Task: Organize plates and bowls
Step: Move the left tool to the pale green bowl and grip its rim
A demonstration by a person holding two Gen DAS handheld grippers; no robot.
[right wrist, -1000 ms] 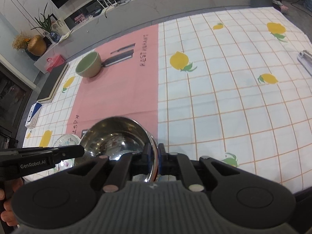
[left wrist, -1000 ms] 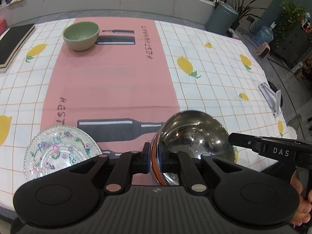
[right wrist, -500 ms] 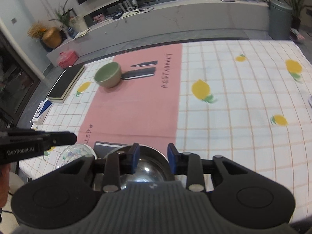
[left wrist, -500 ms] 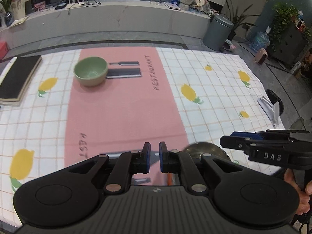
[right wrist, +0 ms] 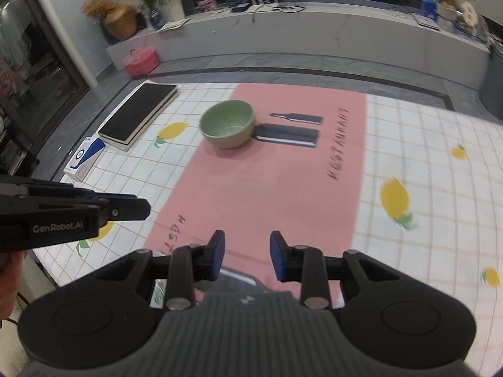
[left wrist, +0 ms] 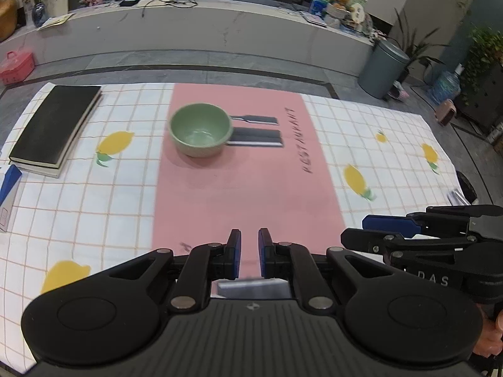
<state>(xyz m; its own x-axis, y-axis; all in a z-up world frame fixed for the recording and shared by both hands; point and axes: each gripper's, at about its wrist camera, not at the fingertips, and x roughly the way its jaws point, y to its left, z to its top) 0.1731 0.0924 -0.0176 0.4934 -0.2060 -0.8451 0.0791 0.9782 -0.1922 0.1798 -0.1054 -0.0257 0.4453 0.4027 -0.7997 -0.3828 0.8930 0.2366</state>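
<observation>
- A green bowl (left wrist: 201, 133) sat upright at the far end of the pink runner (left wrist: 248, 185), beside printed cutlery shapes.
- A black book (left wrist: 55, 128) lay near the counter's (left wrist: 94, 194) left edge, well apart from the bowl.
- The left gripper (left wrist: 250, 253) had fingers slightly parted, empty.
- The right gripper (right wrist: 246, 256) had fingers spread wider, empty.
- Bare runner lay between both grippers and the bowl.

- The steel bowl (right wrist: 239, 275) shows only as a sliver of rim behind the right gripper (right wrist: 246, 256); its inside is hidden.
- A patterned plate (right wrist: 158, 293) peeks between the gripper links, mostly covered.
- The blue box (left wrist: 8, 188) is cut off by the left edge.
- The mat lettering (left wrist: 300, 141) is blurred.
</observation>
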